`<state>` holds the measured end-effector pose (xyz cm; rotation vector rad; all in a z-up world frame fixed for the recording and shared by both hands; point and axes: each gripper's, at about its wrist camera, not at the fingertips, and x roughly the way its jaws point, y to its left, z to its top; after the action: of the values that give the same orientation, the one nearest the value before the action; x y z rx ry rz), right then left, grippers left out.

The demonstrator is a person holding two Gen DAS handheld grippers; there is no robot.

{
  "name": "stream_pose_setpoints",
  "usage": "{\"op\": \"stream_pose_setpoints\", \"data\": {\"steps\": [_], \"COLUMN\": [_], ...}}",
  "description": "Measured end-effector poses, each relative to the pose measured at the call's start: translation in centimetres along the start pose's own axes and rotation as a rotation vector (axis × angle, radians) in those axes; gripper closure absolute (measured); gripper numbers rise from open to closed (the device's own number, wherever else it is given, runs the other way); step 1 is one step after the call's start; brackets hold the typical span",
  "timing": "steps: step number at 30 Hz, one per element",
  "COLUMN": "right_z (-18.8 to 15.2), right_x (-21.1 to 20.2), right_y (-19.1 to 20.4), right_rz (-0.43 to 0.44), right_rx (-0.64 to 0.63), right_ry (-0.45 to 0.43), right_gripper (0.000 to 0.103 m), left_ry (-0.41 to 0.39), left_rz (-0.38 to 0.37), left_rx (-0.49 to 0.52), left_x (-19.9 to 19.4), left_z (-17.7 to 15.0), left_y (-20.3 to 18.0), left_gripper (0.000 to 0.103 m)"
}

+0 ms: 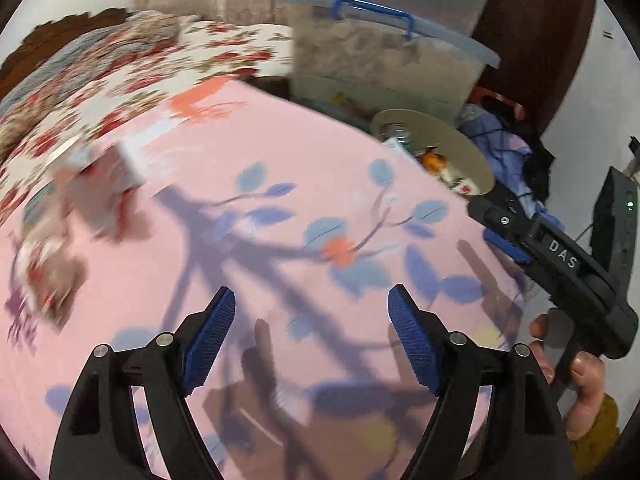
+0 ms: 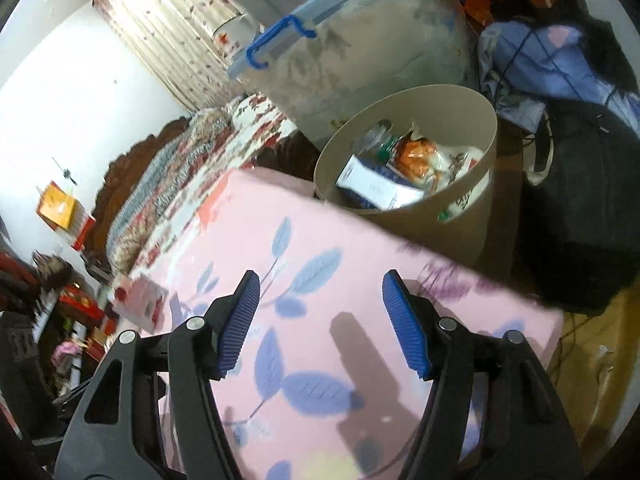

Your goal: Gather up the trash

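Note:
My left gripper [image 1: 310, 320] hangs open over a pink sheet [image 1: 280, 160] printed with blue leaves, with nothing between its pads. At the left of that sheet lie a blurred white-and-red carton [image 1: 104, 196] and a crumpled wrapper [image 1: 44, 272]. A beige round bin [image 1: 472, 156] stands past the sheet's far right edge. My right gripper [image 2: 320, 320] is open and empty above the pink sheet [image 2: 340, 240], just short of the bin [image 2: 440, 108]. The bin holds a white box [image 2: 376, 188] and an orange packet [image 2: 416, 156]. A small red-and-white carton [image 2: 140, 300] lies at the left.
A dusty clear storage tub [image 1: 380, 60] with a blue clip [image 2: 276, 40] stands behind the bin. Blue and black clothes [image 2: 560, 60] are piled to its right. A floral quilt [image 1: 100, 92] covers the bed beyond the pink sheet. A hand [image 1: 580, 380] holds the right gripper [image 1: 492, 224].

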<state>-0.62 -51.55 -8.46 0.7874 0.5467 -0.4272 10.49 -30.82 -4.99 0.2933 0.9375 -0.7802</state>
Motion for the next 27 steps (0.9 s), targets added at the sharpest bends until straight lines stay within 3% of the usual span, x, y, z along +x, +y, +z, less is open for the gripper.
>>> {"op": "stream_pose_setpoints", "data": {"steps": [7,15,27], "right_z": [-2.6,-4.1,-6.0], "right_x": [-0.5,-2.2,-4.8], "right_y": [2.6,5.0,6.5], "right_rz": [-0.037,-0.066,-0.064], "right_rx": [-0.017,-0.043,-0.055], "right_ry": [0.033,0.019,0.019], "right_gripper": [0.037,0.028,0.025], "left_ry": [-0.051,-0.095,-0.126], "left_rz": [0.08,0.142,0.177], "left_rx": [-0.046,-0.051,-0.071], "left_x": [-2.8,-5.4,-8.4], "left_z": [-3.1,-5.1,-7.6], "left_y": [2.6,3.9,4.2], "left_gripper": [0.028,0.027,0.025]}}
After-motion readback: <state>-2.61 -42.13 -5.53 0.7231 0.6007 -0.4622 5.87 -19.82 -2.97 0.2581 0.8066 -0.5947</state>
